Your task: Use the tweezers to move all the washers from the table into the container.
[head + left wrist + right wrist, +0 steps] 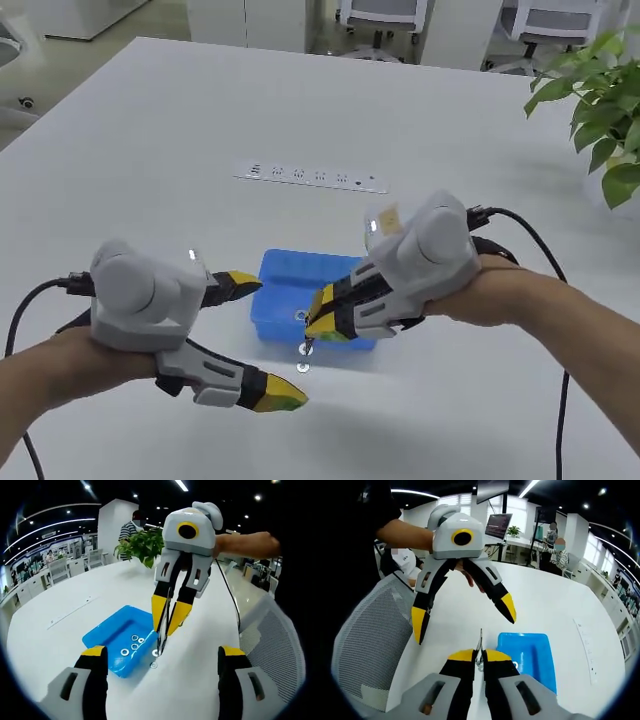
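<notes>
On glossy white table (200,130), blue plastic container (290,262), ring washers (124,652), thin tweezers (480,650)

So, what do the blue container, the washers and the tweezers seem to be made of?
Blue container: likely plastic, smooth, uniform colour, slightly glossy. Washers: probably metal, silvery and shiny. Tweezers: seemingly metal, thin and dark grey; too small to be sure.

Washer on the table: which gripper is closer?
Right. The right gripper hangs just above the washer with the tweezers; the open left gripper flanks it with both fingers, farther out.
</notes>
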